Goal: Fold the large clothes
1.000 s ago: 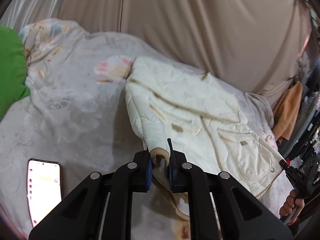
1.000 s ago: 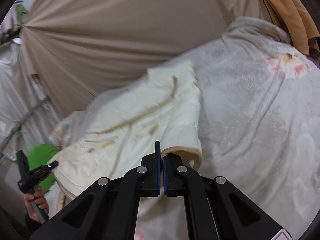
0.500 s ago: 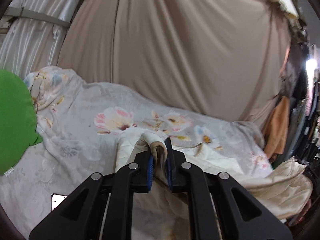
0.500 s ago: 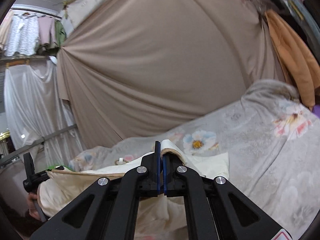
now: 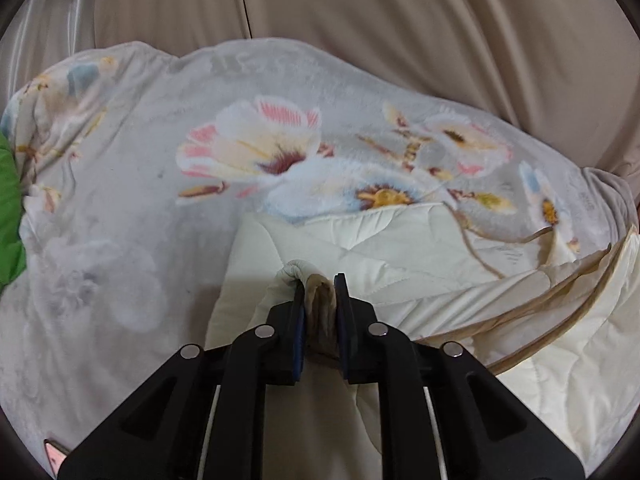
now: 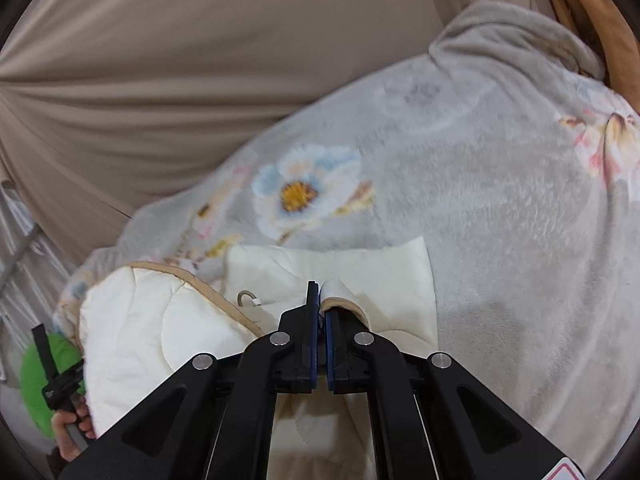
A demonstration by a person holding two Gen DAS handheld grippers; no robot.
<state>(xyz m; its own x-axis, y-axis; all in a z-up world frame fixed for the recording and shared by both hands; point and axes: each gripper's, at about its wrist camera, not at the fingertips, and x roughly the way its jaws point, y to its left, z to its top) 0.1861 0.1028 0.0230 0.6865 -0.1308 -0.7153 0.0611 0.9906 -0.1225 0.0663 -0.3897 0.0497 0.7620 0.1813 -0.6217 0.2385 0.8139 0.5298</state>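
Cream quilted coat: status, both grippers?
Left gripper shut on tan-trimmed edge. Right gripper shut on another edge. Cream quilted coat partly folded on floral blanket. Nothing in the way.

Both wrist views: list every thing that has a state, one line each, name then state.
Cream quilted coat: partly folded on the blanket, two edges pinched and lifted.
Left gripper: shut on a bunched tan-trimmed edge.
Right gripper: shut on a thin tan-trimmed edge.
Floral blanket: spread out, rumpled at the far end.
Phone: only a corner shows, screen state unclear.
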